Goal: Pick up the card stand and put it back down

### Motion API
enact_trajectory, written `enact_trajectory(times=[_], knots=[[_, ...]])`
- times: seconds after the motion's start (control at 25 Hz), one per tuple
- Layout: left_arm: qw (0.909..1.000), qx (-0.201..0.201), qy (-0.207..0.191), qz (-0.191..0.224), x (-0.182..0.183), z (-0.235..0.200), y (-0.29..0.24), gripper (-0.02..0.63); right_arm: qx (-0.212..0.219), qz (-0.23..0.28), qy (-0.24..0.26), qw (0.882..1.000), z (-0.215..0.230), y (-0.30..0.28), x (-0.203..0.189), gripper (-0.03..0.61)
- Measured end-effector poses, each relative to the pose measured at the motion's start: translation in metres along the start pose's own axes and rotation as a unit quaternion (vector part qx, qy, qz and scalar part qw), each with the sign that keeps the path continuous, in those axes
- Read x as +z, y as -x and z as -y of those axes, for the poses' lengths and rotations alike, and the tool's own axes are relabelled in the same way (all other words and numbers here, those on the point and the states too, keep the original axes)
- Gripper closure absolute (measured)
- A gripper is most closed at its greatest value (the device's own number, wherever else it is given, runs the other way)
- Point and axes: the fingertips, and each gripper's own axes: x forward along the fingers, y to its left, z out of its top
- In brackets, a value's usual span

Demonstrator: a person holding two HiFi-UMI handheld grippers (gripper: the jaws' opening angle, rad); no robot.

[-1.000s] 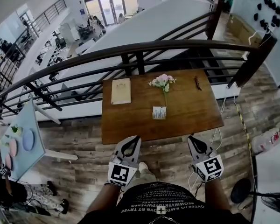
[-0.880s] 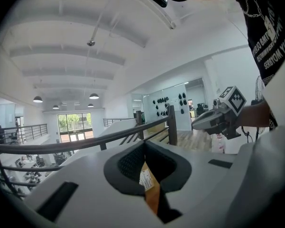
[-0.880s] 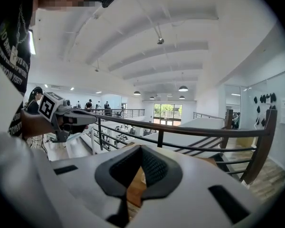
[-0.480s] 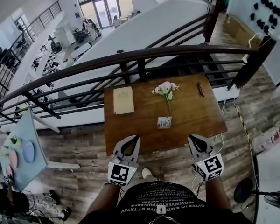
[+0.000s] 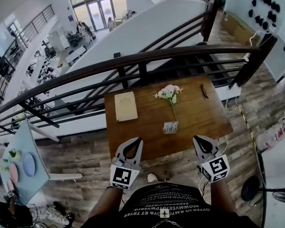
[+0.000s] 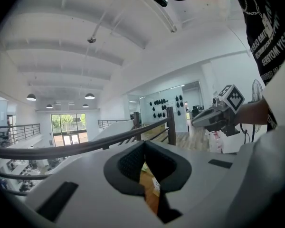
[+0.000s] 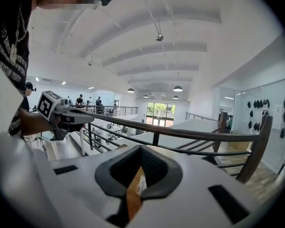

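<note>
table [image 5: 209, 122]: closer to me than a second ago.
stand [image 5: 170, 127]: by the near edge, untouched, so the pick-up is not begun.
my left tongs [image 5: 135, 142]: closed, empty.
my right tongs [image 5: 200, 141]: closed, empty.

Mezzanine of a large open office hall: curved railing [image 5: 133, 61], desks [image 5: 76, 56] and people [image 5: 80, 28] below, glass entrance doors [image 5: 99, 6].
</note>
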Motion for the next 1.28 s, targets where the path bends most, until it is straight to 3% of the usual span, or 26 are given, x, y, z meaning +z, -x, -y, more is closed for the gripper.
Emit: enact_trajectory(times=[0.32, 0.56, 1.0, 1.28], knots=[[0.9996, -0.026, 0.003, -0.011, -0.007, 0.012, -0.017, 0.588, -0.001, -0.018, -0.027, 0.999, 0.009, -0.014, -0.029, 0.565], [0.9997, -0.009, -0.002, -0.022, -0.012, 0.003, -0.029, 0.588, 0.006, -0.072, -0.04, 0.997, 0.031, -0.05, -0.094, 0.565], [0.9979, 0.043, -0.004, -0.048, -0.018, -0.019, -0.067, 0.588, 0.067, -0.137, -0.032, 0.988, 0.052, -0.127, -0.198, 0.565], [0.9953, 0.056, 0.012, -0.078, -0.033, -0.022, -0.09, 0.588, 0.121, -0.187, -0.053, 0.974, 0.054, -0.169, -0.26, 0.561]])
